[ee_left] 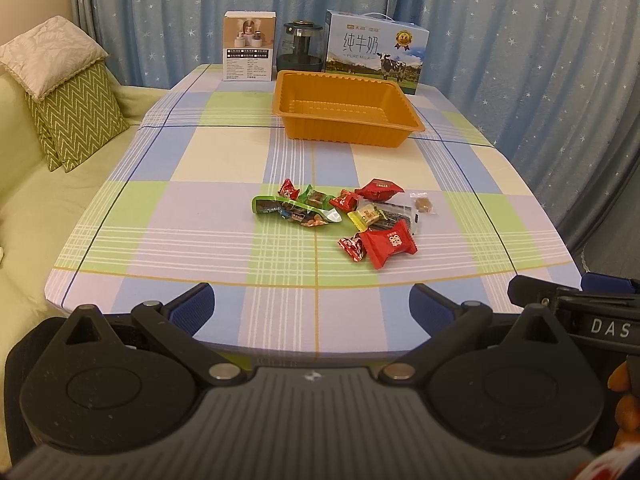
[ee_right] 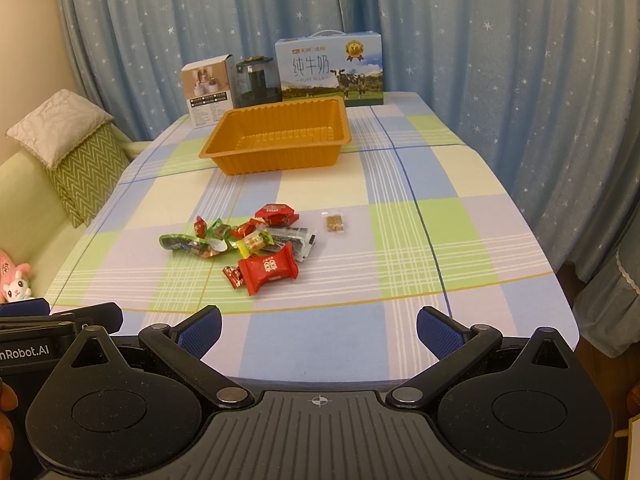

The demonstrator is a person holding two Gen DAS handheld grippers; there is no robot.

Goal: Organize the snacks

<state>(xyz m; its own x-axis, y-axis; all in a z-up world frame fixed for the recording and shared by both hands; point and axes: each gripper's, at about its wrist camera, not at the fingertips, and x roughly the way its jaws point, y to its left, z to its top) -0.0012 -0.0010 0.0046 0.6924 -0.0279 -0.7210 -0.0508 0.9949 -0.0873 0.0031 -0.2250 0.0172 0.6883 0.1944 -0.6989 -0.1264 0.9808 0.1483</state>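
Both handheld tools hover at the table's near edge, jaws spread wide and gripping nothing: the left gripper [ee_left: 312, 304] and right gripper [ee_right: 319, 330] side by side. Beyond them, on the checked tablecloth [ee_right: 420, 240], lies a loose heap of wrapped snacks [ee_right: 248, 248], a large red packet [ee_left: 387, 247] nearest, one small clear-wrapped sweet [ee_right: 335, 223] just apart. Farther back sits the orange tray [ee_left: 344, 120], with a milk carton [ee_right: 330, 68], a dark jar [ee_right: 258, 82] and a small white box [ee_right: 208, 90] behind it.
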